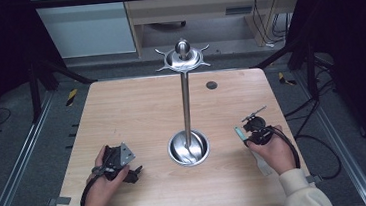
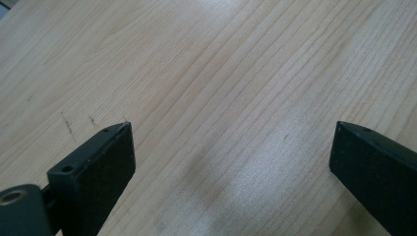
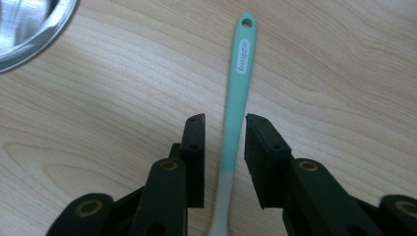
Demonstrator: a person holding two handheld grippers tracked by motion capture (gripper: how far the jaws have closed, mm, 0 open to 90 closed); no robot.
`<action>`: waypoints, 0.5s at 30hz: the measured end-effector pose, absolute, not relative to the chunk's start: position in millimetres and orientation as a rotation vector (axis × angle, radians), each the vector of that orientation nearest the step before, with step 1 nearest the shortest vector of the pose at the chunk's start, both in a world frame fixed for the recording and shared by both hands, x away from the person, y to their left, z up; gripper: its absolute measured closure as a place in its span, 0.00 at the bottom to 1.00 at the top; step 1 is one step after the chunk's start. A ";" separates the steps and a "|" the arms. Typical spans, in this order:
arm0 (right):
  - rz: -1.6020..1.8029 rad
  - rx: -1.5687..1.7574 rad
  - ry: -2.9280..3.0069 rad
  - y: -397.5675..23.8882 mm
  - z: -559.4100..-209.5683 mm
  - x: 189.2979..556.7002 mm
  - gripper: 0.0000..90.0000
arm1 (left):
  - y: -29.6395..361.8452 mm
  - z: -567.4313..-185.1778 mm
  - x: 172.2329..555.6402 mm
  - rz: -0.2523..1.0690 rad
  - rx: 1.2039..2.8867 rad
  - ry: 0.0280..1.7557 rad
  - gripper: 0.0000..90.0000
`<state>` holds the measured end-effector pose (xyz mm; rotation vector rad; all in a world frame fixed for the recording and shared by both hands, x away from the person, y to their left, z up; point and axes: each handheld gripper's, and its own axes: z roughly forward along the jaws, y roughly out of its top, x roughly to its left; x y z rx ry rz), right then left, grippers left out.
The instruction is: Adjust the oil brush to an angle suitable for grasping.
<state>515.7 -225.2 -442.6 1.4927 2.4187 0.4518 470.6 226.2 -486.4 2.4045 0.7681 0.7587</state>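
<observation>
- Between our right gripper's (image 3: 223, 123) jaws lies the mint-green toothbrush handle (image 3: 237, 93), flat on the wooden table (image 3: 123, 98); jaws slightly apart, pads not pressing it.
- Its long axis runs straight ahead of the jaws, hanging hole at the far end.
- Our left gripper (image 2: 231, 147) gapes wide, empty, beyond the steel stand's base (image 1: 189, 147).

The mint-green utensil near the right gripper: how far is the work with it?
Nothing looks finished yet. The mint-green utensil lies flat on the table, between the right gripper's open jaws, ungripped. The left gripper is open over bare wood. Grasping it and all later steps remain.
</observation>
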 end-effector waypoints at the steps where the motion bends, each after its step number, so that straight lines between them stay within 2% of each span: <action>1: 0.441 1.502 2.431 -225.6 -443.3 517.4 0.75 | 226.2 -486.4 470.6 0.761 2.405 0.770 0.03; 15: 0.358 1.583 2.473 -227.3 -456.4 525.9 0.75 | 225.7 -487.4 470.7 0.754 2.412 0.768 0.03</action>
